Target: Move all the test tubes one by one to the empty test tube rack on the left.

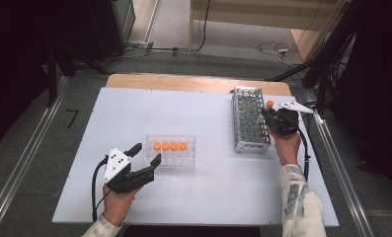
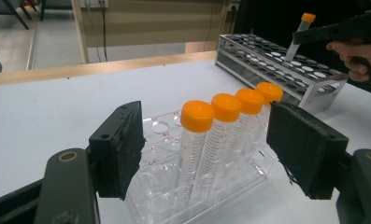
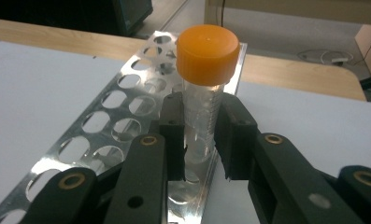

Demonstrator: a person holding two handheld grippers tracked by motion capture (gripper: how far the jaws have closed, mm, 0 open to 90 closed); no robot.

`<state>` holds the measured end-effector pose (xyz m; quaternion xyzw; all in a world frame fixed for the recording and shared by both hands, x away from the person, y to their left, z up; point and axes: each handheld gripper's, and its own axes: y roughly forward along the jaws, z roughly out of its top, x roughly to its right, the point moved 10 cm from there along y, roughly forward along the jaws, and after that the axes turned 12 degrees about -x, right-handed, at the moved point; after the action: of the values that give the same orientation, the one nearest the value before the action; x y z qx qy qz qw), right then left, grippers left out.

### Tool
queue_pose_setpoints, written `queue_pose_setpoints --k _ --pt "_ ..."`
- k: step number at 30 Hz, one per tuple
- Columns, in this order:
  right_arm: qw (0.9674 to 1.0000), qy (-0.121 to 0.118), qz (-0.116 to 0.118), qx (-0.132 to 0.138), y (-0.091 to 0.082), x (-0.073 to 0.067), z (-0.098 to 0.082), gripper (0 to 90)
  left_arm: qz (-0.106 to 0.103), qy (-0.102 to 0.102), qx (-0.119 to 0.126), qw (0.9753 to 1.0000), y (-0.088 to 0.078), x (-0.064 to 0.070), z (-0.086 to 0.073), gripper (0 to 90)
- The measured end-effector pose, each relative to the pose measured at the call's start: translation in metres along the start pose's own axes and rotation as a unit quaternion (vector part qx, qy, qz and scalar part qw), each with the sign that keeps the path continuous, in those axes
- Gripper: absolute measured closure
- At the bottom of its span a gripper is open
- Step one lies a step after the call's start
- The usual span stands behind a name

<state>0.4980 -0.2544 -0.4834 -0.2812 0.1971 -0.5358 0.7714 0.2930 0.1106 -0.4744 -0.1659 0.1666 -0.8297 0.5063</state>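
Orange-capped tube (image 3: 203, 88) pinched upright in right claw (image 3: 199, 135) at edge of metal rack (image 3: 113, 126) on white table (image 1: 134, 108); left claw (image 2: 204, 154) spread around tubes in clear rack (image 2: 174, 186).

Five orange-capped tubes (image 1: 170, 146), one clear rack (image 1: 188, 163), one metal rack (image 1: 249, 124), two tongs (image 1: 145, 154)
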Motion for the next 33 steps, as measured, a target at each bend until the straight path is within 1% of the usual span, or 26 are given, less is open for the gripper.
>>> queue_pose_setpoints --k 1,6,8,11,14,16,19,21,25,28,30,33 --pt "1.0000 -0.004 -0.002 0.003 -0.003 -0.001 0.003 71.3 0.000 0.000 0.001 1.0000 0.000 0.000 0.000 27.4" --pt "0.9997 -0.009 -0.007 0.022 -0.022 -0.002 0.016 71.6 -0.001 0.001 0.003 1.0000 -0.002 0.000 0.001 27.1" --pt "0.9995 -0.011 -0.009 0.030 -0.031 -0.003 0.021 71.6 0.000 -0.001 0.004 1.0000 -0.002 0.000 0.002 26.6" --pt "0.9988 -0.019 -0.010 0.044 -0.046 -0.007 0.027 71.6 0.000 -0.003 0.004 1.0000 -0.002 0.000 0.002 25.7" --pt "0.9981 -0.025 -0.003 0.056 -0.059 -0.012 0.029 71.6 0.000 -0.001 0.003 1.0000 -0.002 0.001 0.002 25.0" --pt "0.9981 -0.028 0.006 0.055 -0.067 -0.018 0.026 71.6 -0.001 0.000 0.005 1.0000 -0.003 0.002 0.002 25.0" --pt "0.9971 -0.044 0.024 0.058 -0.079 -0.034 0.019 71.6 -0.003 0.000 0.008 1.0000 -0.003 0.004 0.003 25.0" --pt "0.9957 -0.053 0.043 0.062 -0.088 -0.048 0.012 71.7 -0.004 0.001 0.007 1.0000 -0.004 0.005 0.003 25.1" --pt "0.9919 -0.072 0.086 0.060 -0.103 -0.078 -0.004 71.7 -0.007 0.005 0.008 0.9999 -0.004 0.009 0.004 25.3" --pt "0.9874 -0.087 0.122 0.052 -0.110 -0.103 -0.018 71.7 -0.014 0.010 0.010 0.9998 -0.004 0.014 0.004 26.2" --pt "0.9839 -0.103 0.138 0.047 -0.113 -0.120 -0.027 71.7 -0.018 0.014 0.010 0.9997 -0.005 0.018 0.005 26.4" --pt "0.9784 -0.120 0.164 0.038 -0.114 -0.144 -0.041 71.6 -0.024 0.025 0.011 0.9993 -0.005 0.025 0.005 26.4"
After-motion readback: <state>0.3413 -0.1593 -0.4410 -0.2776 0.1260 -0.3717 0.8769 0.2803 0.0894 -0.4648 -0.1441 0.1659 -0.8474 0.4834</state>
